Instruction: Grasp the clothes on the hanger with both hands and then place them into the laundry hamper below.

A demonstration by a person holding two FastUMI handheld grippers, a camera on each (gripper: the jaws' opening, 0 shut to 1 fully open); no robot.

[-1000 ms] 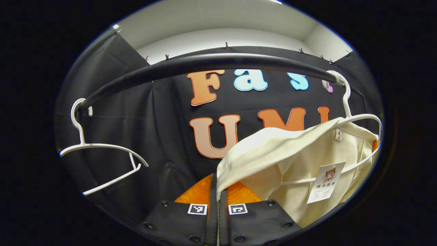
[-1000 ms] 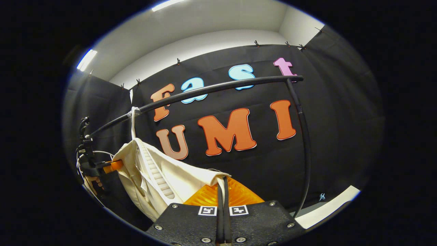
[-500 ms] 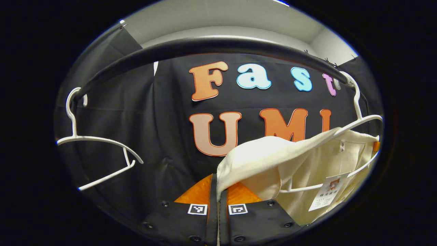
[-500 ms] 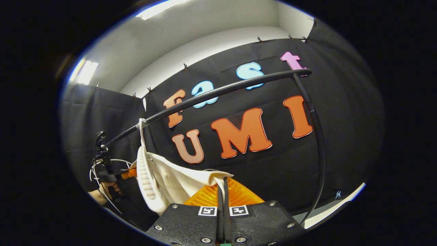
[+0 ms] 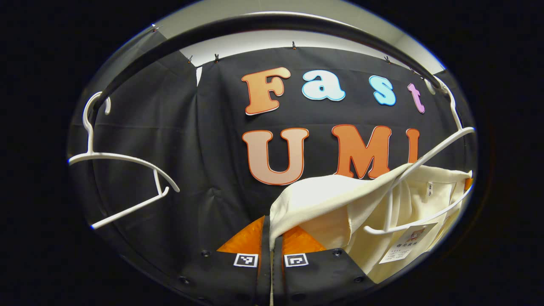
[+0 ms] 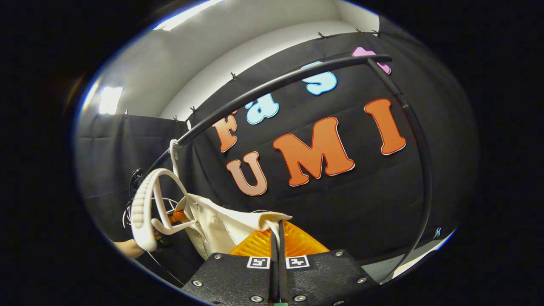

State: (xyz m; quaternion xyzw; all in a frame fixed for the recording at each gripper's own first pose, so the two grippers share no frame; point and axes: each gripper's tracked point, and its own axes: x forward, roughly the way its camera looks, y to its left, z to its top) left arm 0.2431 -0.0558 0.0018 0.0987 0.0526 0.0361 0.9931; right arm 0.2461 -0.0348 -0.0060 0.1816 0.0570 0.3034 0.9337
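In the left gripper view my left gripper is closed on the cream garment, both fingers pinching a fold of its edge at the bottom centre. From there the cloth runs up and to the right, draped over the near arm of a white hanger whose hook sits on the black rail arching across the top. A paper tag dangles from the garment low on the right (I will not read it). Further left on the same rail hangs a second white hanger, bare, tilted with its lower bar slanting down to the left.

In the right gripper view my right gripper is closed on another edge of the garment, the cloth caught between both fingers. The garment stretches left from there toward the hanger, which hangs from the rail with one end swung toward the camera. Just behind it I can see the left gripper and part of the hand holding it, small and partly hidden by the hanger. The rail bends down on the right into an upright post. I cannot see the hamper from either camera
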